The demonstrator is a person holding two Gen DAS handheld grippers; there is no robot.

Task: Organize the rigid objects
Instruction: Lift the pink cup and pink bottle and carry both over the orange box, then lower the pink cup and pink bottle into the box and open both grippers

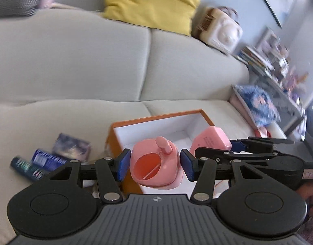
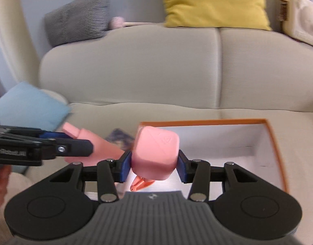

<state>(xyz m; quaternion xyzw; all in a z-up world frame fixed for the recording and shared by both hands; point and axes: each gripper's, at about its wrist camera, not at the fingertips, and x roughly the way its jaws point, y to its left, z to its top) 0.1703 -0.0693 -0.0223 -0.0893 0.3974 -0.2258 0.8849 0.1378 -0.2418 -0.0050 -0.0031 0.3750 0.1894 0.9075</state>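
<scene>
Two tongs, left (image 1: 155, 162) pinching a pink lid (image 1: 156, 163), right (image 2: 154, 163) pinching a pink case (image 2: 155, 155), above the orange box (image 2: 275, 140); smooth plastic may slip out.

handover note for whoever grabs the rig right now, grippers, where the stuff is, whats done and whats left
Left gripper: shut on the pink open-topped container, held above the near edge of the orange box.
Right gripper: shut on the pink cube-shaped piece, also over the box.
Box sits on the sofa seat; a small orange item lies inside it.
Still outside, left of the box: two dark tubes and a small purple box.
Left to do: place both pink pieces, then collect those.
</scene>
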